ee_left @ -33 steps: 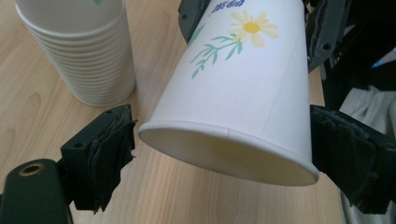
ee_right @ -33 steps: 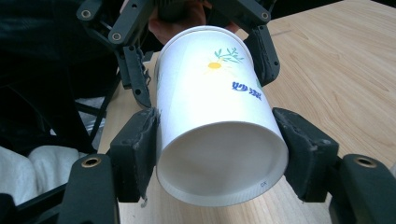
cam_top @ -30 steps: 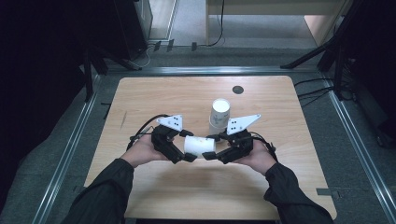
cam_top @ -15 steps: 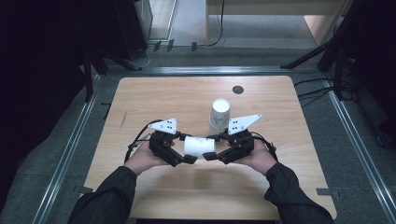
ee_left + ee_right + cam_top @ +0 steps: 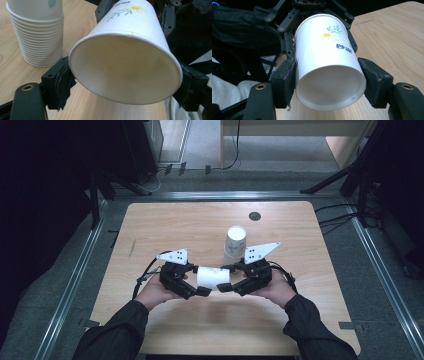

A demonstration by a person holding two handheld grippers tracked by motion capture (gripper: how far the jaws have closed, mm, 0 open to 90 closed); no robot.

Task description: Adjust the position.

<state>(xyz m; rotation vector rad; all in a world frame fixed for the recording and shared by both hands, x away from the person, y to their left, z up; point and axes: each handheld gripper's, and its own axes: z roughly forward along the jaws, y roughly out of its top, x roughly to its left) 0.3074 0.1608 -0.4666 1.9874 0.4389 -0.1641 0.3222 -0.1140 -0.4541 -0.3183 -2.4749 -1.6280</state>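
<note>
A white paper cup (image 5: pixel 213 276) with a flower print lies on its side in the air between my two grippers, above the table's front half. My left gripper (image 5: pixel 199 281) is shut on its wide mouth end; the cup's open rim (image 5: pixel 125 70) faces that camera between the jaws. My right gripper (image 5: pixel 227 279) is shut on the base end, and the recessed bottom (image 5: pixel 329 87) shows between its pads. In the left gripper view my left gripper (image 5: pixel 125 82) spans the rim. My right gripper (image 5: pixel 330 82) clamps both sides of the base.
A tall stack of nested paper cups (image 5: pixel 235 244) stands upright just behind the right gripper, and the stack (image 5: pixel 35 32) also appears at upper left in the left gripper view. The wooden table (image 5: pixel 165 227) has a dark round hole (image 5: pixel 255 216) near its far edge.
My left gripper has shifted slightly to the left and toward the person. The right gripper and the cup stack have stayed put, and the cup is still held by both.
</note>
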